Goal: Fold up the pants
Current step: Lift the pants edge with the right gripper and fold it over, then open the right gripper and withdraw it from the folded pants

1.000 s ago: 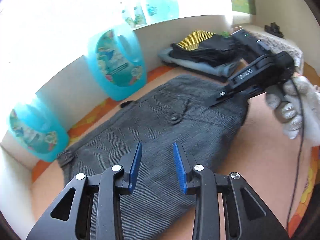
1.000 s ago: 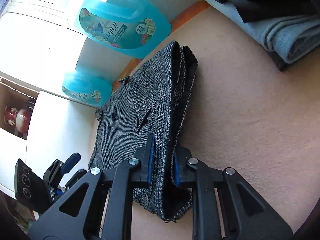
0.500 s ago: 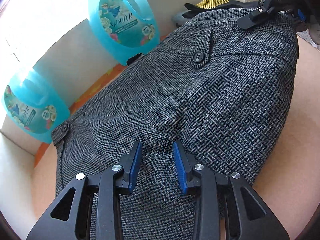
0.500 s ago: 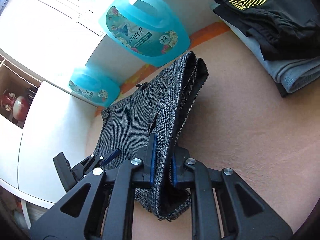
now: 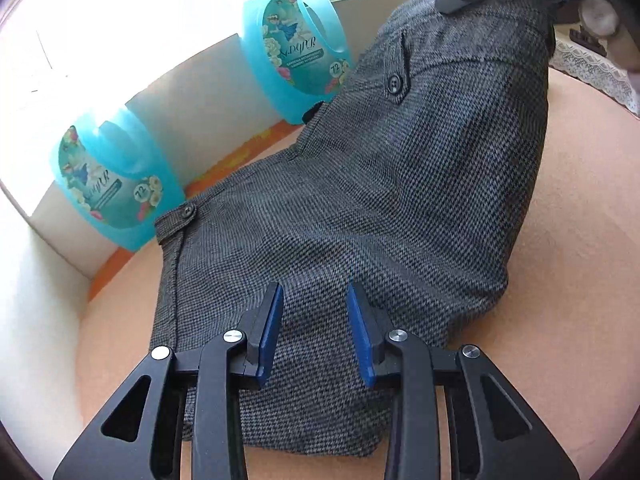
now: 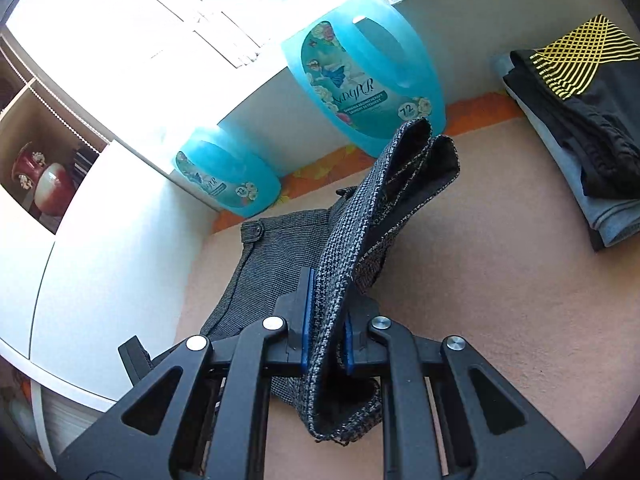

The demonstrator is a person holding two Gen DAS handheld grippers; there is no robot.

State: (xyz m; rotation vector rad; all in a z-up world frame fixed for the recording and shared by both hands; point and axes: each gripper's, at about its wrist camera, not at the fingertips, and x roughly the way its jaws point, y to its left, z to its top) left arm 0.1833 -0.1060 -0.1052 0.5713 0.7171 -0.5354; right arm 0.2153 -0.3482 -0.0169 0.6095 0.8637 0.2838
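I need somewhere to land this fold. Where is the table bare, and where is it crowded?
Bare tabletop lies between the grey pants and the folded clothes stack. Crowded: two blue detergent jugs stand along the back wall by the pants.

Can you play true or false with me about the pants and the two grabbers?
1. The right gripper is clamped on an edge of the grey houndstooth pants. True.
2. The left gripper is squeezing the pants too. False: its blue pads stand apart over the fabric and pinch nothing.
3. Two blue detergent bottles stand by the wall behind the pants. True.
4. The pants lie completely flat on the table. False: the right gripper holds one end lifted off it.
5. The folded clothes at the side are all white. False: a black garment with yellow lines lies on grey-blue ones.
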